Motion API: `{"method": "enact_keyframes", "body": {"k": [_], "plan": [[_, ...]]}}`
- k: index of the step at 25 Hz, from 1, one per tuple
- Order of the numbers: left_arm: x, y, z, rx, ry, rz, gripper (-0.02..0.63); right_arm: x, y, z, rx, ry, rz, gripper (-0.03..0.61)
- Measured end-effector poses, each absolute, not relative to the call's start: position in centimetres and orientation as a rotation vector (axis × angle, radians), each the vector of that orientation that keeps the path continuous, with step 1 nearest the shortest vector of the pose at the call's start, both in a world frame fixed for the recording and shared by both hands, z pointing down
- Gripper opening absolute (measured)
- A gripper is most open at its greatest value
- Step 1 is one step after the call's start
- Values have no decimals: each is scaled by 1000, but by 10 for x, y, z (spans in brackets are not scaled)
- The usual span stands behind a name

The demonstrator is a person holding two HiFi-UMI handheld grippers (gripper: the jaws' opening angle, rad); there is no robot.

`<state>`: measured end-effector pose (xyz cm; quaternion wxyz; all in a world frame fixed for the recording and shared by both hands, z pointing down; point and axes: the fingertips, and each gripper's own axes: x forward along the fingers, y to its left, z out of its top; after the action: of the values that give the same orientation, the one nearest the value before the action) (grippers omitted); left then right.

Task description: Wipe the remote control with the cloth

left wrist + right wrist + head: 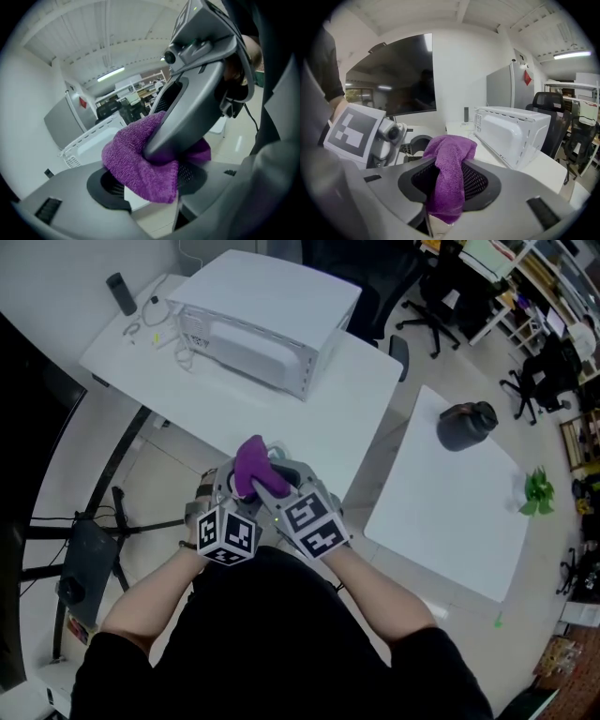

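- The right gripper (449,174) is clenched on the purple cloth (450,152). The cloth runs down between its two jaws, and a bunched end stands up above them.
- The left gripper (151,186) sits right against the right one. Its jaws stand apart and the same cloth lies heaped over the gap, pressed there by a jaw of the right gripper. It looks draped rather than pinched, so the left gripper is judged released.
- In the head view both grippers are held close to the person's body, off the near edge of the white table (352,404), with the cloth poking up between them.
- Further out on that table stands a white microwave (262,329).
- Past the microwave, at the far corner, lies a small dark oblong, probably the remote control (121,293). It is well apart from both grippers.
- As for progress, the cloth is in hand but is nowhere near the remote. No wiping contact shows, so the whole wipe is left to do, starting with bringing cloth and remote together.
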<state>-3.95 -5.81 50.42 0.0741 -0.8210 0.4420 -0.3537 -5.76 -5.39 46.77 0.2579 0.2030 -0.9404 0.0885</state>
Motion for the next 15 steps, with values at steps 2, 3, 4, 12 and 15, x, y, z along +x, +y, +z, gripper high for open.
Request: {"method": "enact_keyframes", "body": {"k": [2,3,4,12,15], "plan": [[-39,-51,492,-2471,1326,-1030,242,-52,-58,466,599,-2532,239,146],[-40,-48,488,-2474,1325,-1017,242,-48,-61,465,629,-2525,242,146],[-41,-46,485,-2476,1315,-1009,241,-44,-65,465,660,-2517,249,146],[-55,-32,479,-2496,1272,-971,242,-26,-77,447,848,-2502,304,144],[-62,-35,478,-2490,1273,-965,241,-57,-45,435,738,-2551,292,145]]}}
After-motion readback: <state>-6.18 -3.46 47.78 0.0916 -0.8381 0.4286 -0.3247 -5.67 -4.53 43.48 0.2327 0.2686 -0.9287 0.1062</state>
